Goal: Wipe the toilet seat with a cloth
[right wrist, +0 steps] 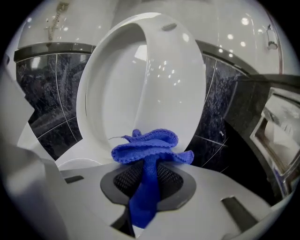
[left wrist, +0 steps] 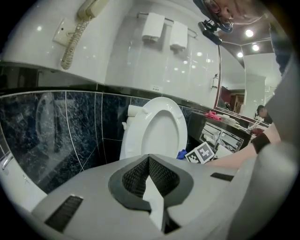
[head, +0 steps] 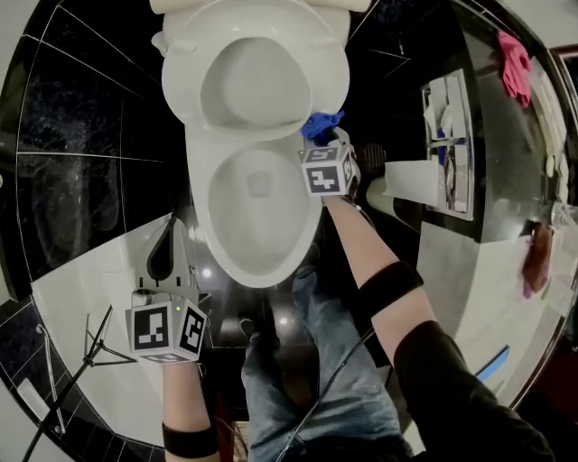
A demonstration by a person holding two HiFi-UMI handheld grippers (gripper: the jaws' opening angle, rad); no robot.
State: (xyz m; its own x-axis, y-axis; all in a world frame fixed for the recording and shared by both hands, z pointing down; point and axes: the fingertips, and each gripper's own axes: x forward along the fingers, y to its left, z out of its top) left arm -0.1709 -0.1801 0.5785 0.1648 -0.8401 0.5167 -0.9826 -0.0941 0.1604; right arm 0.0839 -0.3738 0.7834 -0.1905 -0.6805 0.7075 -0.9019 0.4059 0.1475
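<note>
A white toilet (head: 257, 212) stands with its lid (head: 262, 81) raised against the dark tiled wall. My right gripper (head: 330, 137) hovers at the bowl's right rim, shut on a bunched blue cloth (head: 321, 124). In the right gripper view the cloth (right wrist: 147, 150) fans out ahead of the right gripper (right wrist: 145, 180), facing the upright lid (right wrist: 145, 79). My left gripper (head: 168, 244) is off to the bowl's lower left, apart from it, shut with nothing held. The left gripper view has the shut left gripper (left wrist: 150, 161), the lid (left wrist: 157, 131) and the cloth (left wrist: 182, 153) beyond.
The person's jeans-clad legs (head: 316, 361) stand right in front of the bowl. A counter at the right carries a tray (head: 449, 144) and a pink item (head: 515, 63). A thin metal stand (head: 90, 352) is at lower left. A wall phone (left wrist: 89, 9) and paper rolls (left wrist: 161, 28) hang above.
</note>
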